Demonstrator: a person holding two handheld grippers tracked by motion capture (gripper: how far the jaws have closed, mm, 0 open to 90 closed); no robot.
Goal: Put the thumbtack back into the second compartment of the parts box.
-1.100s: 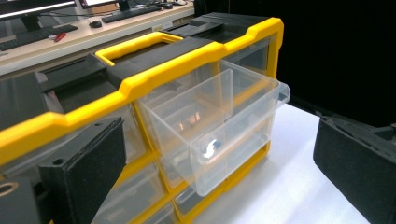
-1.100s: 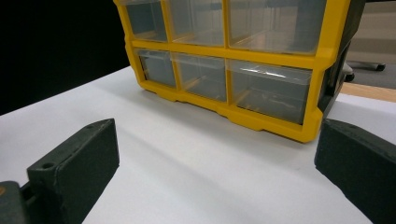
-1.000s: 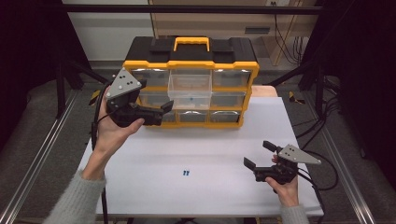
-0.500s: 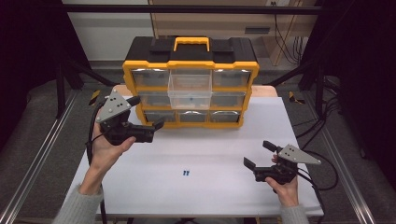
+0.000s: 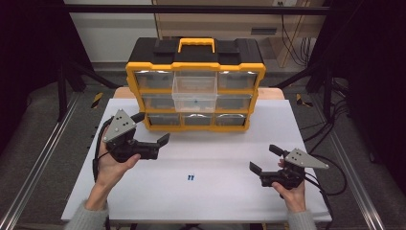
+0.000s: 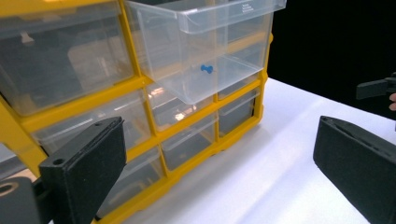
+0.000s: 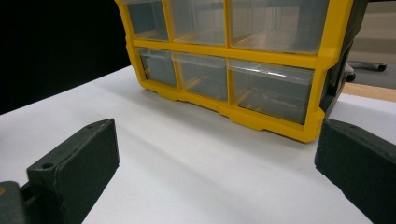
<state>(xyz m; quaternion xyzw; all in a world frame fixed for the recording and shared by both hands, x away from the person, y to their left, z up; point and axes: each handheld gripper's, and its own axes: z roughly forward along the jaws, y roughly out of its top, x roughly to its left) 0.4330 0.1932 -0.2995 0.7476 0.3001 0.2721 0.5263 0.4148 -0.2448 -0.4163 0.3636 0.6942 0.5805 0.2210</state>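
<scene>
A yellow and black drawer organizer [image 5: 195, 62] stands at the back of the white table [image 5: 215, 201]. Its clear middle drawer [image 5: 194, 91] is pulled out, and a small blue pin [image 6: 207, 69] lies inside it. Two tiny blue pieces [image 5: 191, 178] lie on the table in front of the organizer. My left gripper [image 5: 151, 128] hovers open and empty at the organizer's lower left corner, jaws toward the drawers [image 6: 219, 158]. My right gripper [image 5: 265, 158] rests open and empty near the front right, aimed at the organizer's bottom row [image 7: 217, 158].
The other drawers of the organizer [image 7: 243, 56] are closed. Black cables [image 5: 330, 177] trail off the table's right side, and dark frame rails [image 5: 43, 158] flank the table. The right gripper's jaw tip [image 6: 376, 88] shows far off in the left gripper view.
My left gripper has drawn back from the organizer's front, down and toward the person, and now sits lower near the table. The right gripper has stayed put.
</scene>
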